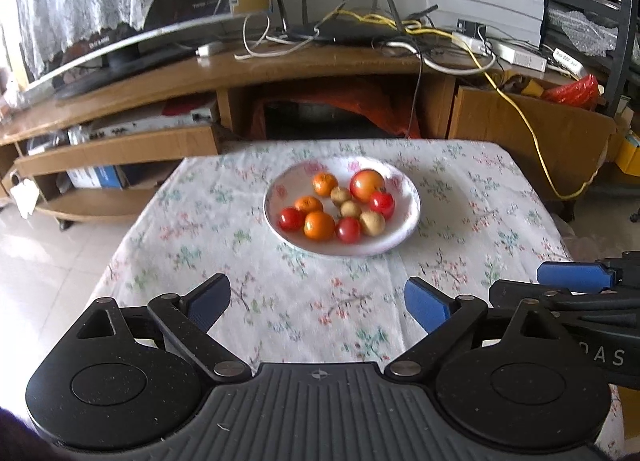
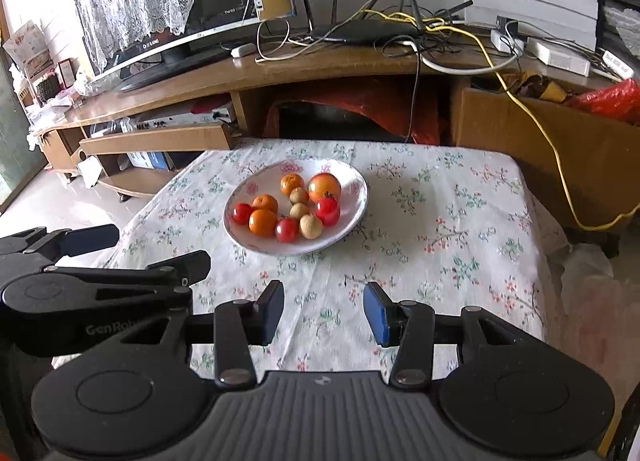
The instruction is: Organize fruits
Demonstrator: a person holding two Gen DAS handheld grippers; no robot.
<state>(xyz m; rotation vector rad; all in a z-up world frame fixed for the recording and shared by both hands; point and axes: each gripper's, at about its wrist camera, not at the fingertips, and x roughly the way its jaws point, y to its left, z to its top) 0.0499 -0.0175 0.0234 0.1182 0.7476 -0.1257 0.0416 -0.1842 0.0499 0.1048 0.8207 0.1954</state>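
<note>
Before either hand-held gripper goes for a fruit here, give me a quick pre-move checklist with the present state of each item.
1. Left hand-held gripper open, nothing between its blue pads: ok.
2. Right hand-held gripper open and empty: ok.
3. White floral-rimmed ceramic bowl sits flat on the flowered tablecloth: ok.
4. All fruit inside the bowl, none loose on the cloth: ok.
5. Large red-yellow apple free to grasp: not ok, a red cherry tomato touches it.
6. Destination for sorted fruit in view: not ok, no second container is visible.

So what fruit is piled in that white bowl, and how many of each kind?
Apple: 1
Mandarin oranges: 3
Cherry tomatoes: 3
Small tan fruits, probably longans: 3
Total: 10, all in the bowl.
</note>
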